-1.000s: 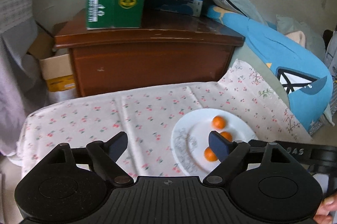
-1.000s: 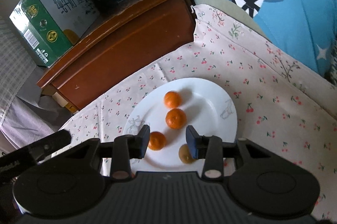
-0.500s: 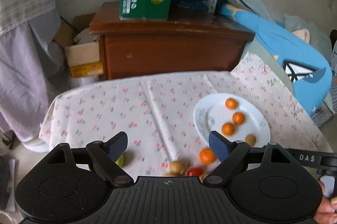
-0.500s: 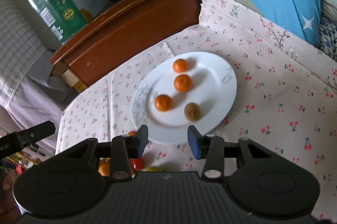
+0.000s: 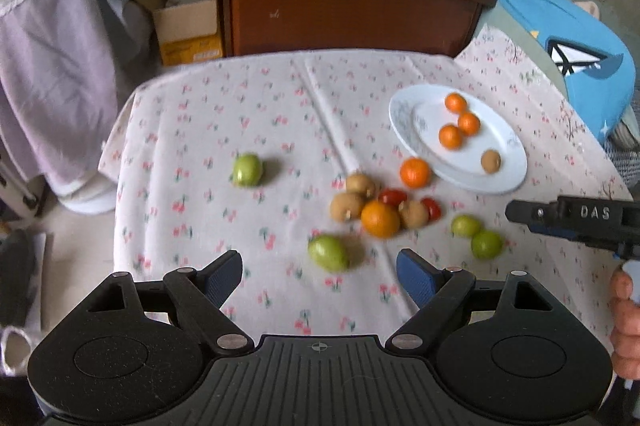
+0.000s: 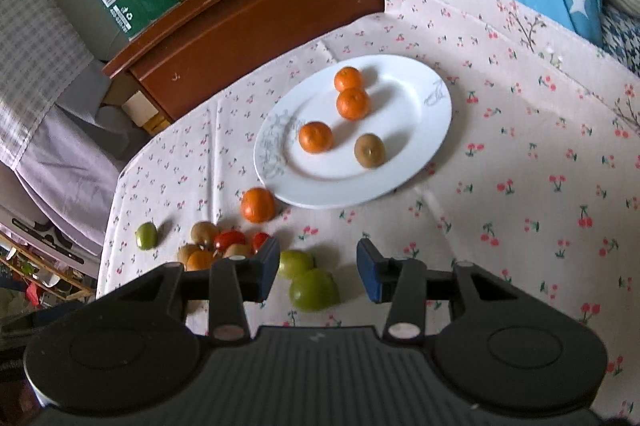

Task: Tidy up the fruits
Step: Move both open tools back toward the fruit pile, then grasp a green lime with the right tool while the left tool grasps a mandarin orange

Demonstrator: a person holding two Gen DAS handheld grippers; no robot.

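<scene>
I use the white oval ceramic plate (image 6: pixel 420 154) as reference. It carries three small orange mandarins (image 6: pixel 352 103) and one brown kiwi (image 6: pixel 369 150). Just off its near-left rim lies a loose orange mandarin (image 6: pixel 258 204); beyond that, a cluster of kiwis, red tomatoes and an orange (image 5: pixel 380 219). My left gripper (image 5: pixel 319 271) stands wide open, empty. My right gripper (image 6: pixel 317 268) is partly open, holding nothing, above two green fruits (image 6: pixel 313 289).

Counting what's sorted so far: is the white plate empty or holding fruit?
Holding fruit: the white plate carries three small oranges and one brown fruit.
</scene>
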